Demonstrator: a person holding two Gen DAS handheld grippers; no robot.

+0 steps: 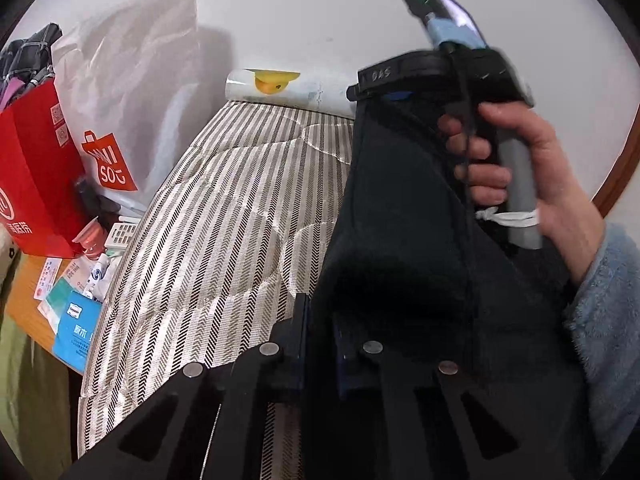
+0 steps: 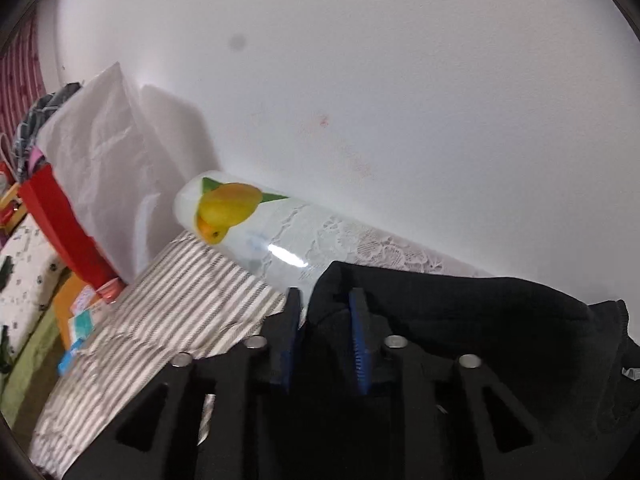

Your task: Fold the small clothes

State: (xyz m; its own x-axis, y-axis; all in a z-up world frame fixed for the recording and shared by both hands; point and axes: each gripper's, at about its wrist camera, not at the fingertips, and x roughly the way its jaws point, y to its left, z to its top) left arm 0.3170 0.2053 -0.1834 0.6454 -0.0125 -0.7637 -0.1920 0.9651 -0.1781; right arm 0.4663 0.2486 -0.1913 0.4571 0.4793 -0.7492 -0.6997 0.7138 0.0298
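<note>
While dark garment (image 1: 400,208) hangs lifted above striped mattress (image 1: 208,216), both grippers hold its top edge. Left gripper (image 1: 320,344): jaws pressed near together, pinching cloth fold at near corner. Right gripper (image 2: 326,340): blue pads (image 2: 357,332) partly apart, fabric bunched between them; firm pinch or loose, cannot tell. Right hand (image 1: 516,168) sits higher and farther toward wall than left. Garment's long axis runs gripper to gripper, body drooping below. Likely next: spread and lay flat on mattress lying left of garment, left gripper nearer.
</note>
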